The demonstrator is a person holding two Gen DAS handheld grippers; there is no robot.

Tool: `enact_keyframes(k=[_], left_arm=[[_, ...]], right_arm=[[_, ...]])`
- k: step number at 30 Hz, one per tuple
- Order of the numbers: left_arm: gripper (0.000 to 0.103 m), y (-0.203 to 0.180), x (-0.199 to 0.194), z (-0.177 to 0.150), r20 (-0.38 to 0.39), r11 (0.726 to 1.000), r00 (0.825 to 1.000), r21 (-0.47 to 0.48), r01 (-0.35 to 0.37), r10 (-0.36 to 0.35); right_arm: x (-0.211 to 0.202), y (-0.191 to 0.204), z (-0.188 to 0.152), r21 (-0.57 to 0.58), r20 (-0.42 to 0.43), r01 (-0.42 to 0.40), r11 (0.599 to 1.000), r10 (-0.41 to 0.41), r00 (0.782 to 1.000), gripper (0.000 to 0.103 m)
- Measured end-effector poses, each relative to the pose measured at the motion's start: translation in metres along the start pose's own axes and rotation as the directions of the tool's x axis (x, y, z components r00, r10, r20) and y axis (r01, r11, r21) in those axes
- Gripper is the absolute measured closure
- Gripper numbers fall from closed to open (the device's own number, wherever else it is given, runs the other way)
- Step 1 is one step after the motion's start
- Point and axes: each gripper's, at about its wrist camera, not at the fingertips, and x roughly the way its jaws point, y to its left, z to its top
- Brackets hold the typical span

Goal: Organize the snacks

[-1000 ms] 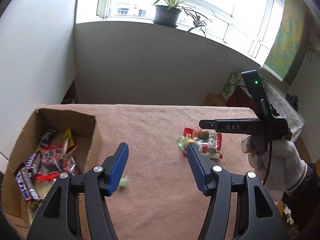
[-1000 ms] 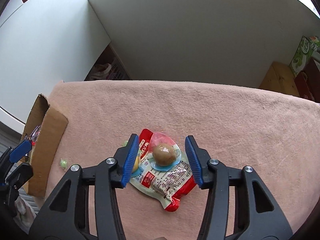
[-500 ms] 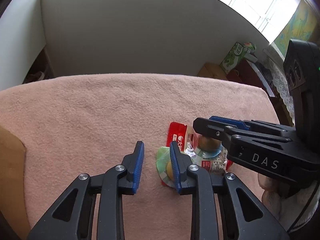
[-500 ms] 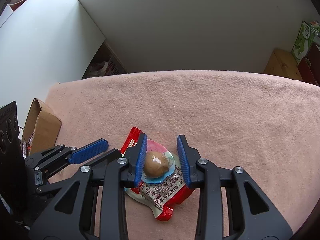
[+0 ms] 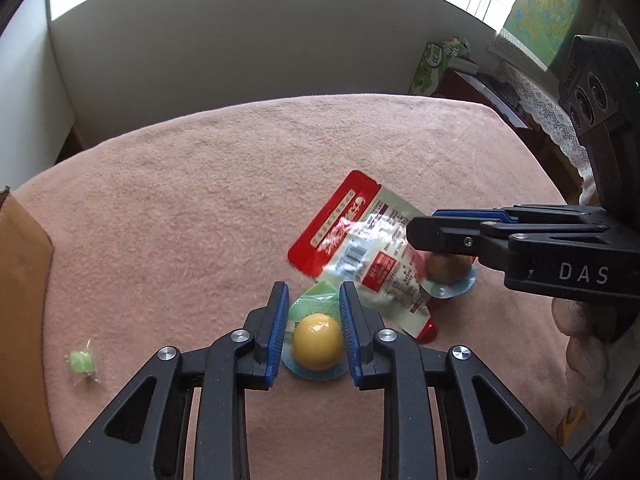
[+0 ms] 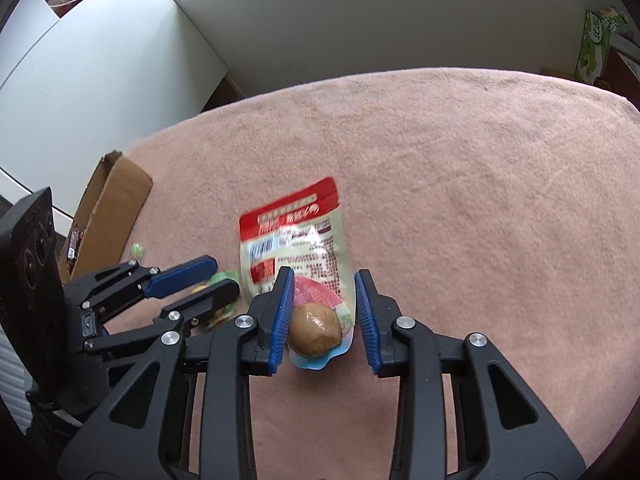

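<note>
Snacks lie in a small cluster near the middle of the pink fleece-covered table (image 5: 200, 184), towards its right side in the left wrist view. The left tool (image 5: 314, 320) has its blue pads narrowed onto a round yellow ball-shaped snack sealed in a green-and-blue blister pack (image 5: 318, 342), one pad on each side of the dome. The right tool (image 6: 322, 312) stands around a brown egg-shaped snack in a blue-rimmed blister pack (image 6: 315, 330); its left pad touches the egg, while a gap shows at the right pad, so I cannot tell whether it truly grips.

Both domed packs look light, with thin, slick plastic over a firm round core. I judge they should be taken across the widest part of the dome, since pads set higher could slip off the curve. Squeezing the flat rim would only bend it.

A red-and-white flat foil pouch (image 6: 296, 236) lies tilted against the brown egg pack, partly lifted. It seems floppy and crinkly, best pinched at its stiff sealed red edge.

Counted: two blister packs, one pouch, and one small green wrapped candy (image 5: 82, 362) lying alone near the table's left edge, just beside the brown cardboard box (image 5: 22, 264). That candy is tiny and soft-wrapped, needing a fine pinch at its body. A wrapped bar (image 6: 73, 242) shows inside the box; further contents are hidden.
</note>
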Motion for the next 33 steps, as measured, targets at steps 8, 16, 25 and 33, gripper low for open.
enact_keyframes(k=[8,16,25,33], left_arm=[[0.077,-0.005,-0.014,-0.026,0.047,1.000,0.999,0.004,-0.027,0.027],[0.077,0.004,-0.030,-0.035,0.075,0.999,0.997,-0.031,0.008,-0.006],[0.045,0.019,-0.063,-0.073,0.177,0.996,0.984,-0.087,0.003,0.012],[0.045,0.006,-0.045,-0.063,0.166,0.998,0.986,-0.053,-0.023,0.032]], right_arm=[[-0.021,-0.006,-0.025,-0.044,0.065,0.163,0.986,-0.160,0.985,0.072],[-0.050,-0.015,-0.037,0.028,0.143,0.065,0.998,-0.068,0.987,0.043],[-0.043,0.012,-0.054,-0.011,0.206,0.131,0.991,-0.126,0.970,0.025],[-0.025,0.011,-0.050,0.012,0.190,0.150,0.989,-0.150,0.970,0.027]])
